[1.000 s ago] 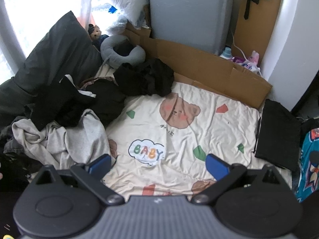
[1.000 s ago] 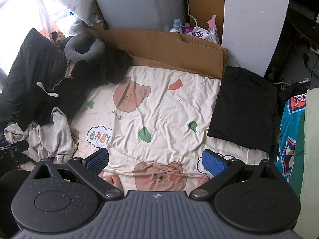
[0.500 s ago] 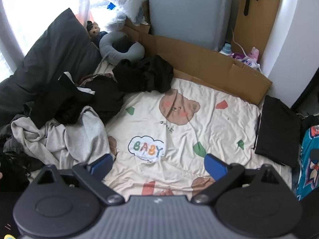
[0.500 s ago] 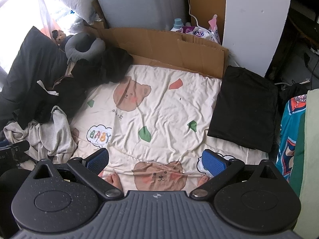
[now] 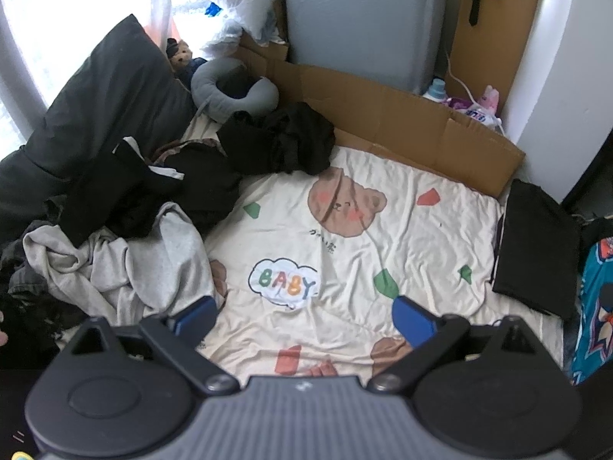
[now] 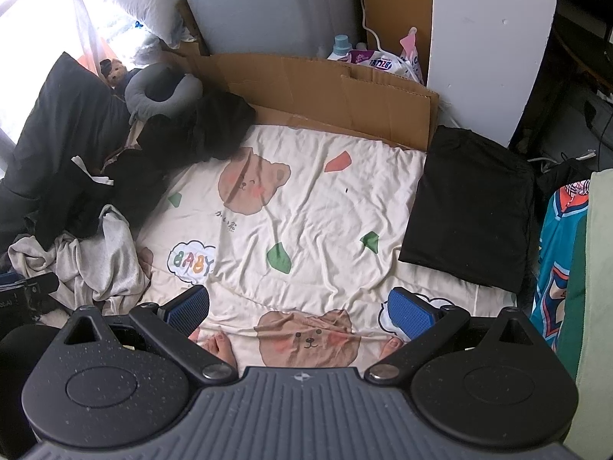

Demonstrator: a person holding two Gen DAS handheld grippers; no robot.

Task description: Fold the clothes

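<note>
At nine o'clock a heap of unfolded clothes (image 5: 126, 237), grey and black, lies on the bed's left edge. The left tool (image 5: 304, 316) hangs wide, gripping nothing, above the bear-print sheet (image 5: 345, 237). The right tool (image 6: 299, 312) is likewise spread wide and empty over the sheet. At three o'clock, a folded black garment (image 6: 471, 207) rests flat near the cardboard (image 6: 325, 88).

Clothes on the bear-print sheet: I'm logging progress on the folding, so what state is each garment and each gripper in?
Flat black garment: folded, lying at the sheet's right edge.
Crumpled light grey garment: unfolded, heaped on the left.
Black clothes pile: unfolded, bunched near the cardboard.
Cream bear-print sheet: spread out, wrinkled.
Left gripper: fingers open, holding nothing.
Right gripper: fingers open, holding nothing.
</note>
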